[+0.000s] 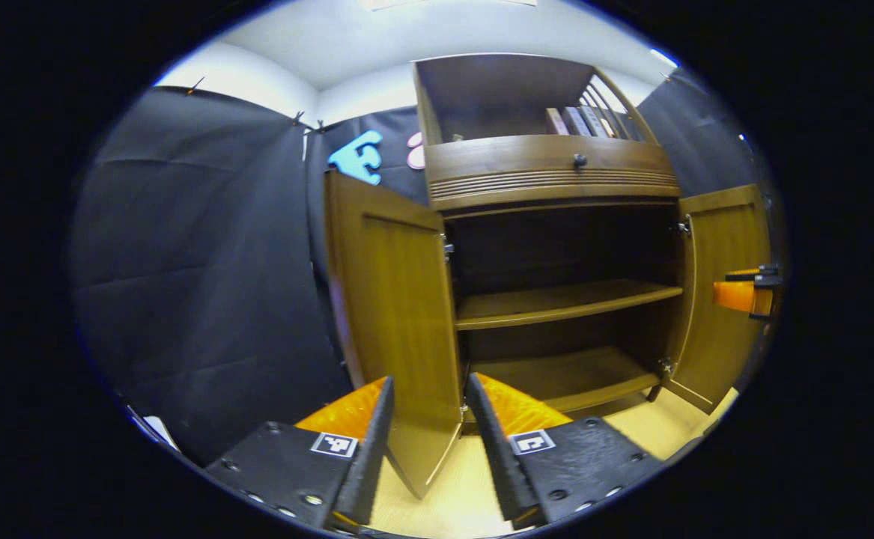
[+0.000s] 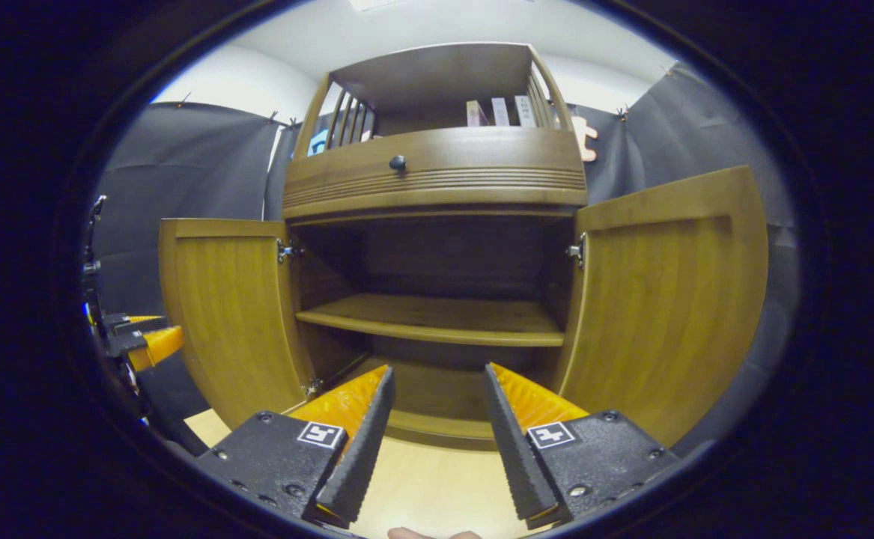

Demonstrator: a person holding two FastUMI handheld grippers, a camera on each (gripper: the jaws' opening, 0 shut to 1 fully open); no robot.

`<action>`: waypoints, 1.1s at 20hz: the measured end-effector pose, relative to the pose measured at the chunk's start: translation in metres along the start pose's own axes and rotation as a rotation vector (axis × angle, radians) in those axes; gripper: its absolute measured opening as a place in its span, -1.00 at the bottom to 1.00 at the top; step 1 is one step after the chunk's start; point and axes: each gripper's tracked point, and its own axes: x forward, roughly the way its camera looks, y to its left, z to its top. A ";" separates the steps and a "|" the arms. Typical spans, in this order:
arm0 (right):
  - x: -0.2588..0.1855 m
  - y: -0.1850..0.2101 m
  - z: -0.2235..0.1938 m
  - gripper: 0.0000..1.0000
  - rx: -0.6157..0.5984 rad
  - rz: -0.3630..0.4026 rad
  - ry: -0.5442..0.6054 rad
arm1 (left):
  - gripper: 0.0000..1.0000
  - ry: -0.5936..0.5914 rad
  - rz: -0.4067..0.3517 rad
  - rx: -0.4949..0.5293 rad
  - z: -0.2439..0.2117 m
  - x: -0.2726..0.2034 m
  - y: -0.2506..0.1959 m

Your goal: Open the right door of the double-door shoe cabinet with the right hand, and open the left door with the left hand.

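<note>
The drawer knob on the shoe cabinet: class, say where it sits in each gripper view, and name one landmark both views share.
Left gripper view: the drawer knob sits right of centre, high up, on the curved drawer front above the open compartment.
Right gripper view: the drawer knob sits just left of centre, high up, on the same drawer front.
Shared landmark: the middle shelf between the two open doors.

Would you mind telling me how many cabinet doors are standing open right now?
2. The left door is swung out on the cabinet's left side, and the right door is swung out on its right side. Both stand clear of the bare shelf inside.
</note>
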 end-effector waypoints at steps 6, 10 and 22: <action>-0.019 -0.009 0.028 0.70 -0.036 -0.024 -0.066 | 0.78 -0.058 -0.088 -0.049 0.040 0.003 -0.044; -0.029 -0.019 0.041 0.70 -0.026 -0.045 -0.092 | 0.92 -0.116 -0.133 -0.044 0.071 0.006 -0.076; -0.050 -0.043 0.067 0.77 -0.044 -0.109 -0.148 | 1.00 -0.194 -0.202 -0.066 0.129 -0.003 -0.129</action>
